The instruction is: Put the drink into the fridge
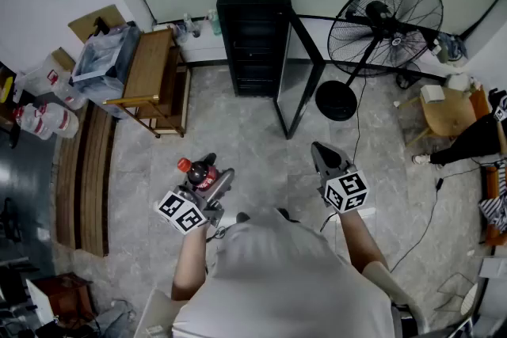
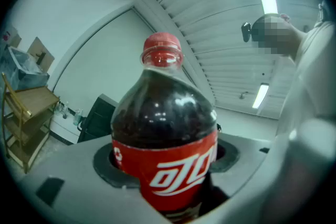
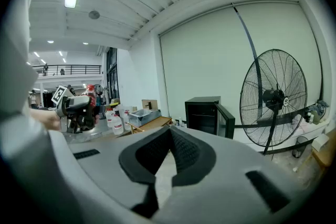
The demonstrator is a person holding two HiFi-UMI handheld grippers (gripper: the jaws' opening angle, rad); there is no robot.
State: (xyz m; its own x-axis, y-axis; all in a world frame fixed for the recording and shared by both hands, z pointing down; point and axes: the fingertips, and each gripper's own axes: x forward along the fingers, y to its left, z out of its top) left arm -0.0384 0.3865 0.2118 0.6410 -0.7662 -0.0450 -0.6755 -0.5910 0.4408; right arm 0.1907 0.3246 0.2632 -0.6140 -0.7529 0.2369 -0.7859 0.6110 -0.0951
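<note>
A cola bottle [image 1: 203, 175] with a red cap and red label is clamped in my left gripper [image 1: 209, 173], held over the floor at my left. In the left gripper view the bottle [image 2: 165, 134] fills the middle and stands upright between the jaws. My right gripper [image 1: 322, 152] is shut and holds nothing; in the right gripper view its dark pads [image 3: 157, 152] meet. The black fridge [image 1: 253, 32] stands ahead against the wall, with its glass door [image 1: 299, 79] swung open to the right. The fridge [image 3: 206, 114] also shows in the right gripper view.
A large black floor fan [image 1: 386, 26] stands right of the fridge door, with a cable trailing over the floor. A wooden shelf unit [image 1: 153, 79] and a plastic bin [image 1: 101, 58] are at the left. Water jugs [image 1: 43, 119] and planks [image 1: 87, 178] lie further left.
</note>
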